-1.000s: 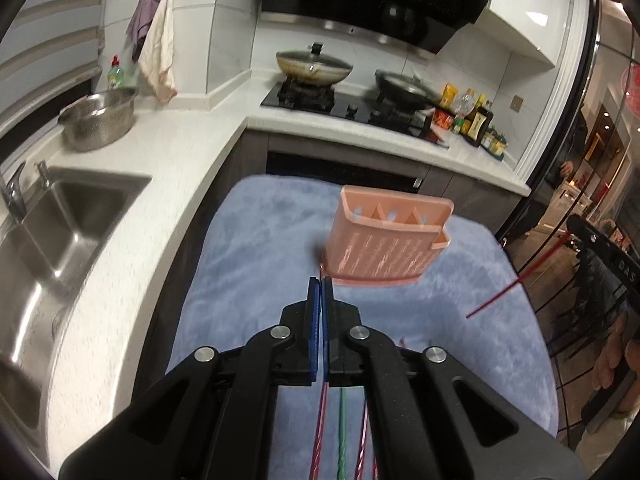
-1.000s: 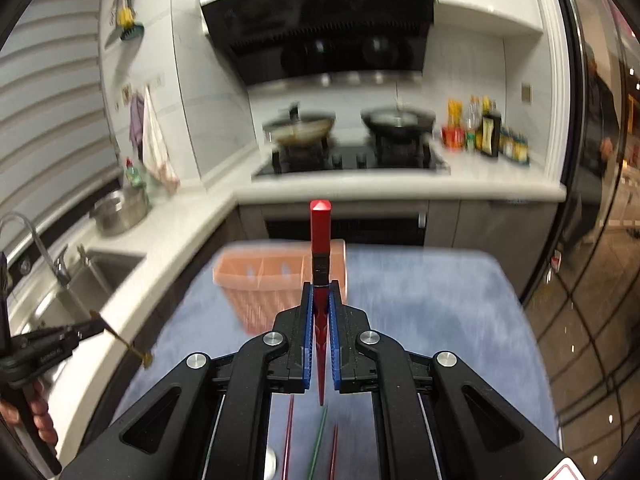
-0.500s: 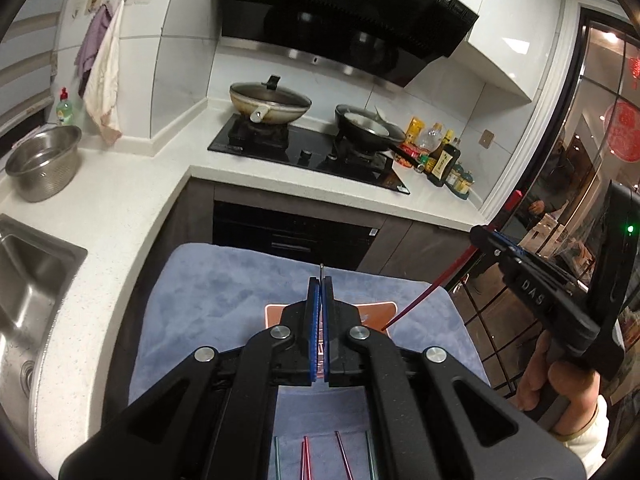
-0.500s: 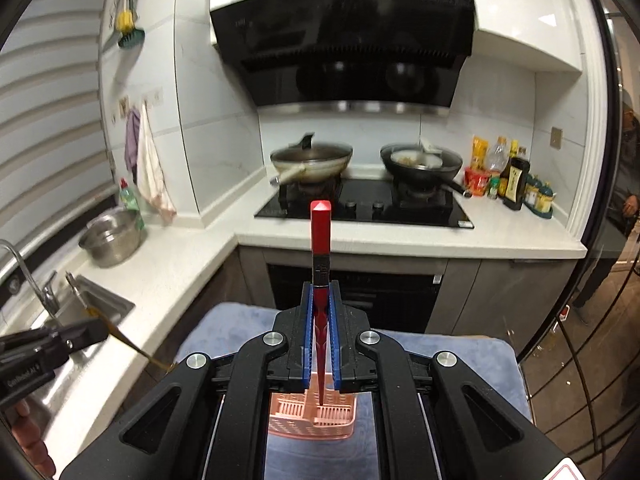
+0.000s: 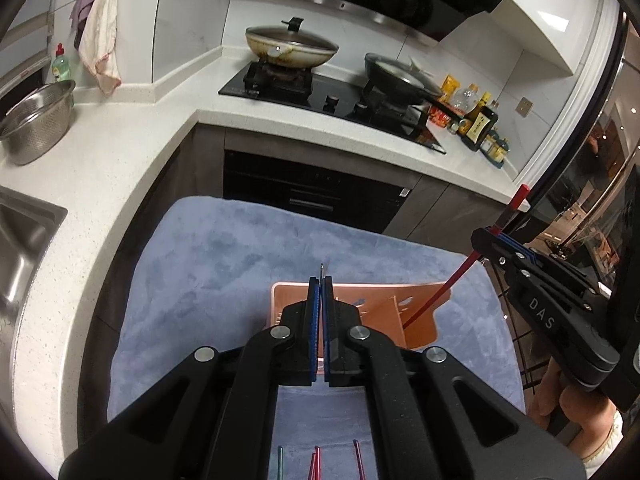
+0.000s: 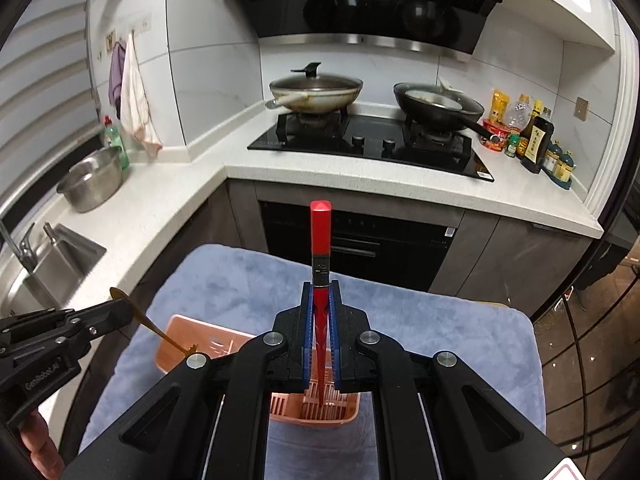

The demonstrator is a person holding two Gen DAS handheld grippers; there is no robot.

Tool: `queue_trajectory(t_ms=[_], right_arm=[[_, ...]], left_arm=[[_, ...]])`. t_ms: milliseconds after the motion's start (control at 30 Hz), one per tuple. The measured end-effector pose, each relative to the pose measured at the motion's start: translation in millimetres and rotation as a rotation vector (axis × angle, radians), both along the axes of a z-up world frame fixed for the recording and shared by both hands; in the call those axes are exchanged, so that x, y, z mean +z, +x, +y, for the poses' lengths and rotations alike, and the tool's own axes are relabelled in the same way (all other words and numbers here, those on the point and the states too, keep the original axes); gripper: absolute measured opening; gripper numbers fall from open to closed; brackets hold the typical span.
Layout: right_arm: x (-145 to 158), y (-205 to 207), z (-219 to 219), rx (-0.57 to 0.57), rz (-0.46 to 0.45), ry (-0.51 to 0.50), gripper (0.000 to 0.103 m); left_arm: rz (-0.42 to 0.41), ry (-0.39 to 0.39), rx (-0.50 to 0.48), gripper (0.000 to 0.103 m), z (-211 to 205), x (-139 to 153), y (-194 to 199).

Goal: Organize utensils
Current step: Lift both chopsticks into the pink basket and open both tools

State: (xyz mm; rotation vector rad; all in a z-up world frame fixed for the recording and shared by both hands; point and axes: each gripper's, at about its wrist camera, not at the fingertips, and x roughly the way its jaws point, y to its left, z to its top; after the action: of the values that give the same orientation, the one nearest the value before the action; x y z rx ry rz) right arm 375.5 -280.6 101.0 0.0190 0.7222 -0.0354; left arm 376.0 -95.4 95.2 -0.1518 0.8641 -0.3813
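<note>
Right gripper (image 6: 320, 334) pinches a stiff, light, slick red chopstick (image 6: 320, 240) mid-shaft above the basket (image 5: 416, 312); left gripper (image 5: 320, 312) pinches a thin brown utensil (image 6: 158, 330).

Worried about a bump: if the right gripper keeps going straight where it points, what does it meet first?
Probably the pink holder: the right gripper points down at it, and its red chopstick tip already hangs over the slots. Depth is unclear.

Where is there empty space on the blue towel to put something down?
The blue towel is bare between the pink holder and the oven-side edge, and down its sink-side strip. It is crowded at the holder, where both grippers carry utensils, and at the near edge, where loose chopsticks lie.
</note>
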Motion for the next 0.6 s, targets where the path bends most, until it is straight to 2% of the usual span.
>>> queue_trajectory(t_ms=[133, 167, 200, 267, 300, 333, 600], right_arm=[[-8.5, 6.3, 3.3, 0.008, 0.021, -0.012, 0.007], [-8.1, 5.9, 5.4, 0.016, 0.015, -0.025, 0.01], [-7.1, 4.4, 7.9, 0.017, 0.011, -0.041, 0.016], [-1.5, -2.0, 11.2, 0.018, -0.011, -0.056, 0.035], [2.8, -8.3, 14.6, 0.024, -0.026, -0.059, 0.035], [5.9, -12.0, 16.5, 0.03, -0.034, -0.061, 0.036], [17.8, -56.3, 39.1, 0.083, -0.059, -0.048, 0.043]], left_arm=[[0.025, 0.001, 0.008, 0.001, -0.3, -11.6, 4.9], [0.026, 0.002, 0.018, 0.002, 0.3, -12.8, 4.1], [0.028, 0.008, 0.032, 0.005, 1.1, -13.6, 3.5], [0.017, 0.026, 0.049, 0.018, 1.9, -12.1, 0.6], [0.002, 0.033, 0.058, 0.03, 3.4, -8.8, -3.8], [-0.016, 0.038, 0.066, 0.037, 5.4, -5.5, -7.3], [-0.081, 0.066, 0.103, 0.053, 27.4, 9.3, -48.0]])
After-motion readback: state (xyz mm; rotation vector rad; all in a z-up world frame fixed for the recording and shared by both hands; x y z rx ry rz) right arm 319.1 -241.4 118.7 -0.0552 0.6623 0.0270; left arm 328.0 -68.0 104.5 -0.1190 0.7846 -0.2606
